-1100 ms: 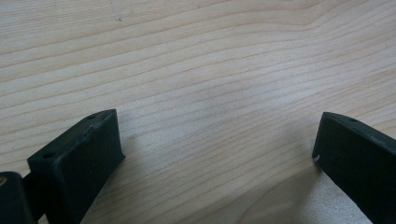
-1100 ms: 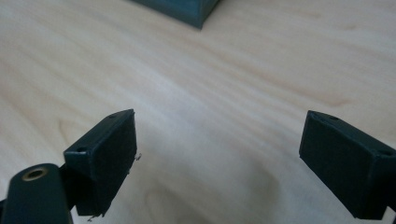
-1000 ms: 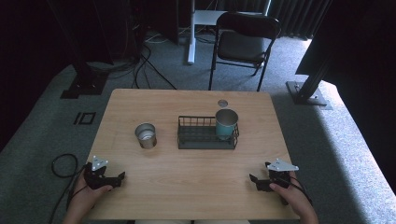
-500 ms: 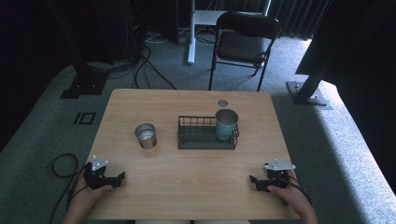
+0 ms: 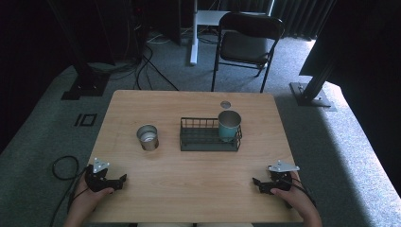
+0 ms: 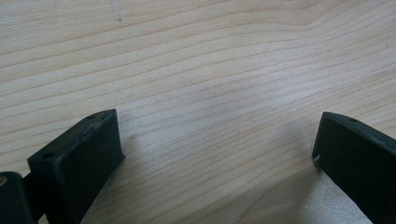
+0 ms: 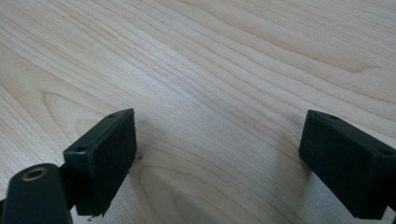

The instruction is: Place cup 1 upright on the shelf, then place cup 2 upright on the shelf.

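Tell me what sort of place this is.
Probably a lab or studio set up for recording: a wooden table on grey carpet, dark curtains behind, a folding chair, and black stand bases with cables on the floor.

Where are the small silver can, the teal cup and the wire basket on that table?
small silver can (image 5: pixel 147 137), high view, on its open rim and inside.
teal cup (image 5: pixel 229 126), high view, on its side wall.
wire basket (image 5: pixel 198 141), high view, on its bare wire floor, left of the cup.
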